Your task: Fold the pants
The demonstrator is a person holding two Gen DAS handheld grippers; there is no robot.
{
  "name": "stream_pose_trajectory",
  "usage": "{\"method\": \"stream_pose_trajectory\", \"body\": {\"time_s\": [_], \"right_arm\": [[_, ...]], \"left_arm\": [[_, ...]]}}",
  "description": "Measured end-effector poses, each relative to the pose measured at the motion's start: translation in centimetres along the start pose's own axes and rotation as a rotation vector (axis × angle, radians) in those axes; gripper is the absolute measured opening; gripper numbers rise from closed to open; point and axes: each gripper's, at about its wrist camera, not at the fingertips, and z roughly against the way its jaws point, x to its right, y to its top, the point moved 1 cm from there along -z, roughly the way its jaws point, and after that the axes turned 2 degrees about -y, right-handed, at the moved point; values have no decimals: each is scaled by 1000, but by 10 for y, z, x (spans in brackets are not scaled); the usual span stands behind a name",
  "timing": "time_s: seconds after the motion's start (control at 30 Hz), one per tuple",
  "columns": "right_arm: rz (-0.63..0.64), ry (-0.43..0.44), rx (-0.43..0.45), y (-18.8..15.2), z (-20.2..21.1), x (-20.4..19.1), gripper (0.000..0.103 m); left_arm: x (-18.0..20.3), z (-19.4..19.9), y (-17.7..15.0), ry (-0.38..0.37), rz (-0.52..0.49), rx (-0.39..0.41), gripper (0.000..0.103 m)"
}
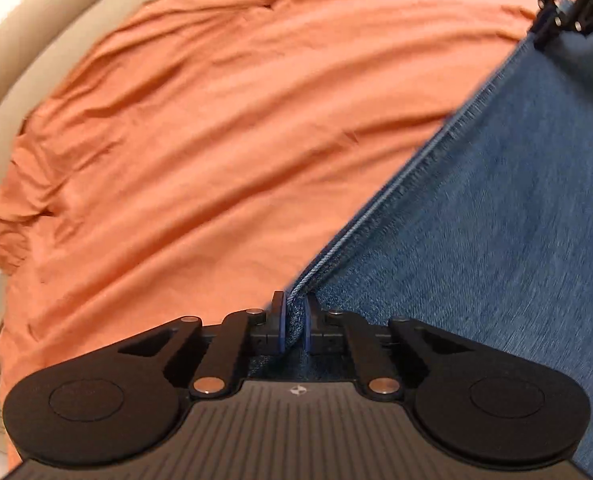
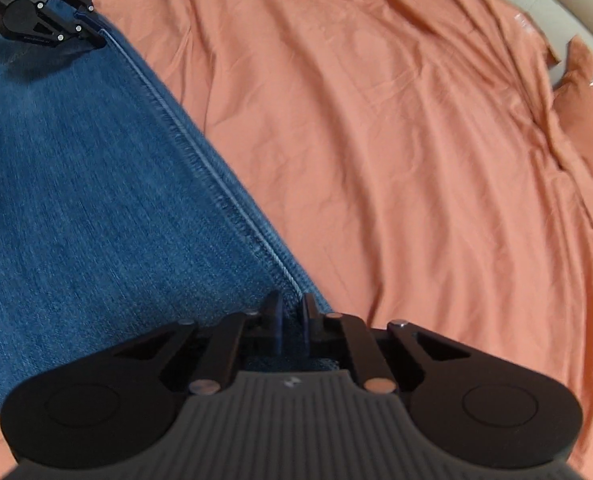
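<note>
Blue denim pants [image 1: 496, 208] hang stretched between my two grippers above an orange bedsheet [image 1: 216, 140]. My left gripper [image 1: 295, 322] is shut on the seamed edge of the pants at one end. My right gripper [image 2: 291, 320] is shut on the same edge of the pants [image 2: 76, 200] at the other end. The seam [image 2: 216, 176] runs taut and straight from one gripper to the other. The right gripper also shows at the top right of the left wrist view [image 1: 544, 30], and the left gripper at the top left of the right wrist view [image 2: 92, 36].
The orange sheet [image 2: 416, 140] is wrinkled and covers the bed below. An orange pillow [image 2: 592, 112] lies at the bed's far end. A beige bed frame [image 1: 24, 40] and a pale wall run along the sheet's edge.
</note>
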Motion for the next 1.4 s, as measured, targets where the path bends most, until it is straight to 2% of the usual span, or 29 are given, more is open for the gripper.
{"method": "stream_pose_trajectory", "body": {"time_s": [0.13, 0.27, 0.3, 0.33, 0.37, 0.4, 0.43, 0.5, 0.57, 0.7, 0.8, 0.97, 1.1, 1.27, 1.4], "right_arm": [[-25, -30, 5, 4, 2, 5, 3], [-42, -28, -38, 6, -19, 6, 3], [-48, -25, -44, 5, -24, 5, 4], [-57, -22, -47, 4, -29, 6, 4], [-67, -22, -48, 2, -32, 6, 8], [-75, -31, -44, 4, -35, 6, 17], [-89, -42, -40, 3, -35, 7, 20], [-130, -57, -33, 0, -32, 11, 24], [-188, -78, -17, -2, -22, 19, 25], [-387, -140, 37, -22, 15, 34, 35], [-584, -182, 66, -54, 54, 48, 43], [-973, -237, 144, -131, 122, 64, 45], [-1214, -285, 217, -198, 161, 53, 47], [-1501, -260, 287, -276, 168, 29, 51], [-1692, -139, 346, -320, 146, 18, 52]], "left_arm": [[-9, -9, 11, 9, 13, -6, 8], [-11, -29, 7, -25, 19, -44, 11], [-14, -30, 2, -35, 39, -48, 15], [-17, -32, 0, -33, 60, -45, 27], [-18, -32, -1, -22, 77, -32, 30], [-20, -32, -2, -11, 92, -24, 38], [-22, -31, -2, -1, 103, -25, 46], [-25, -26, -1, 22, 120, -20, 52], [-27, -16, 2, 46, 148, -5, 52], [-23, 13, 11, 47, 241, 21, 53], [-15, 34, 23, 15, 305, 19, 53], [9, 62, 45, -94, 422, 38, 52], [42, 63, 63, -131, 405, 41, 52], [87, 49, 80, -177, 388, 34, 46], [121, 34, 97, -208, 354, 28, 44]]}}
